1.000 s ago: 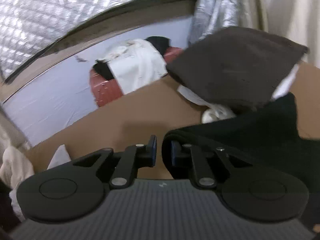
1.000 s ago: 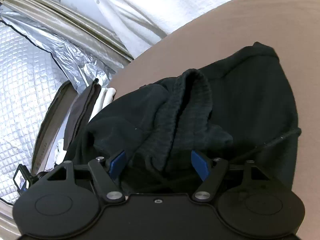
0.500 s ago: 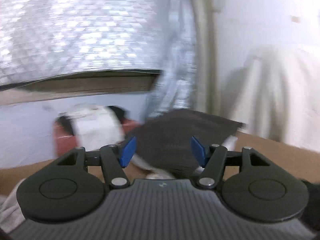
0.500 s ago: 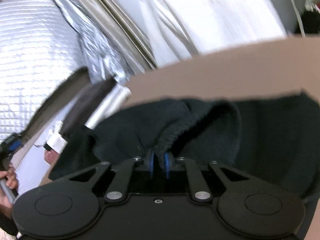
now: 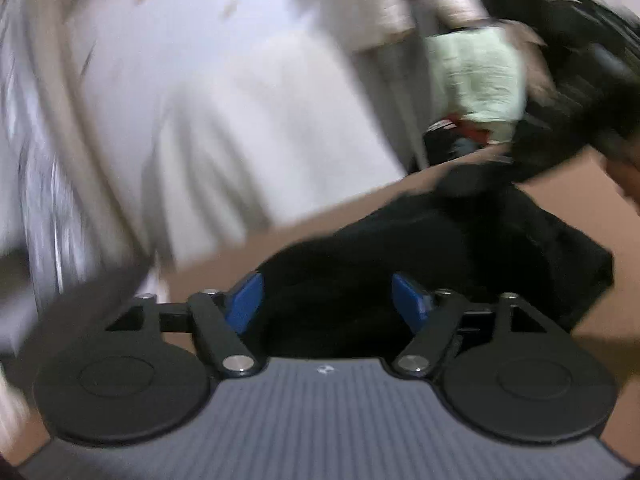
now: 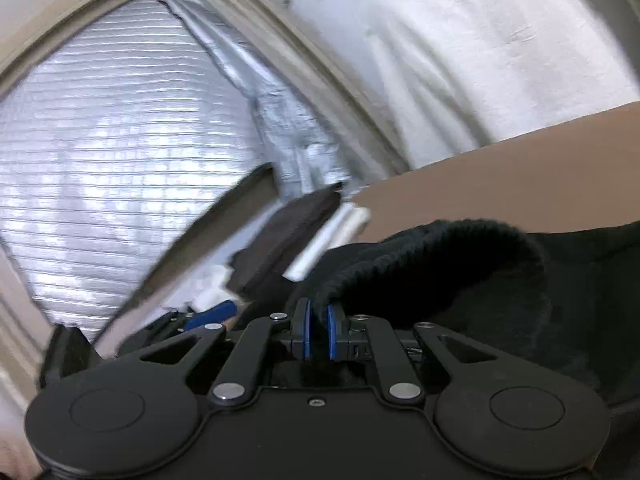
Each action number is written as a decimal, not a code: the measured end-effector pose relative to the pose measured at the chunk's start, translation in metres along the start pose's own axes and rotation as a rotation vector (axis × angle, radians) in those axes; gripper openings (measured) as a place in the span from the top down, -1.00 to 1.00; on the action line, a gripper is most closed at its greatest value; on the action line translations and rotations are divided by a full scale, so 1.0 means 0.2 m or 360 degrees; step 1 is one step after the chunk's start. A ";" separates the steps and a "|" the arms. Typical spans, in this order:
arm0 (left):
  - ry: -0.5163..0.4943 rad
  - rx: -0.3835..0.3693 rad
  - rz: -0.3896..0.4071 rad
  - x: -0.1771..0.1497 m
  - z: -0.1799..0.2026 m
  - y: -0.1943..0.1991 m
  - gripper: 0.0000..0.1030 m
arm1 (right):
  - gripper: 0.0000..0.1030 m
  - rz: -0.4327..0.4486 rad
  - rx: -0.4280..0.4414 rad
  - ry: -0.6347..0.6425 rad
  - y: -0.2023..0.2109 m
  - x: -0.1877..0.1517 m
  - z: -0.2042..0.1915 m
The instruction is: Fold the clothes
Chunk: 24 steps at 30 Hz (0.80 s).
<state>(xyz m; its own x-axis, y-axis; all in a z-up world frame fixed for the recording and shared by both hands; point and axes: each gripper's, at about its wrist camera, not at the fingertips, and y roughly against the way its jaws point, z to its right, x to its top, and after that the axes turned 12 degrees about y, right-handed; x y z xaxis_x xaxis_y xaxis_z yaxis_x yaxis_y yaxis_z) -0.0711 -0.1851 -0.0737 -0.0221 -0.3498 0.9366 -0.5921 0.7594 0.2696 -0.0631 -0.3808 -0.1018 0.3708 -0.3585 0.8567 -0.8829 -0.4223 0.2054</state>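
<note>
A black garment (image 5: 460, 248) lies on the brown surface (image 5: 592, 208). In the blurred left wrist view my left gripper (image 5: 326, 298) is open and empty, its blue pads (image 5: 244, 296) spread just above the garment's near edge. In the right wrist view my right gripper (image 6: 317, 332) is shut on the ribbed hem of the black garment (image 6: 440, 264) and holds it lifted off the brown surface (image 6: 500, 184). The left gripper (image 6: 208, 316) shows in the right wrist view at lower left.
A folded dark brown garment (image 6: 292, 236) and white cloth (image 6: 332, 236) lie at the surface's far edge. A silver quilted cover (image 6: 112, 160) and a white sheet (image 6: 500, 48) stand behind. In the left wrist view a pale green cloth (image 5: 476, 76) hangs at upper right.
My left gripper let go of the black garment, opened, and swung right to face it from another side. My right gripper closed on the ribbed hem and lifted it.
</note>
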 end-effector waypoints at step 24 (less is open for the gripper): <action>0.0723 0.0197 -0.0242 -0.06 -0.31 -0.06 0.50 | -0.85 0.0215 -0.0383 -0.0420 0.34 -0.02 0.20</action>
<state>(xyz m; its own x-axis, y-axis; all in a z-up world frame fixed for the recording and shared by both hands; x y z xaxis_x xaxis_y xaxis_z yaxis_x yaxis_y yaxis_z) -0.0136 -0.1570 -0.0736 0.4091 -0.1563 0.8990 -0.6533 0.6377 0.4082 -0.1124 -0.4416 -0.1097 0.2804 -0.6128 0.7388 -0.9596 -0.1604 0.2312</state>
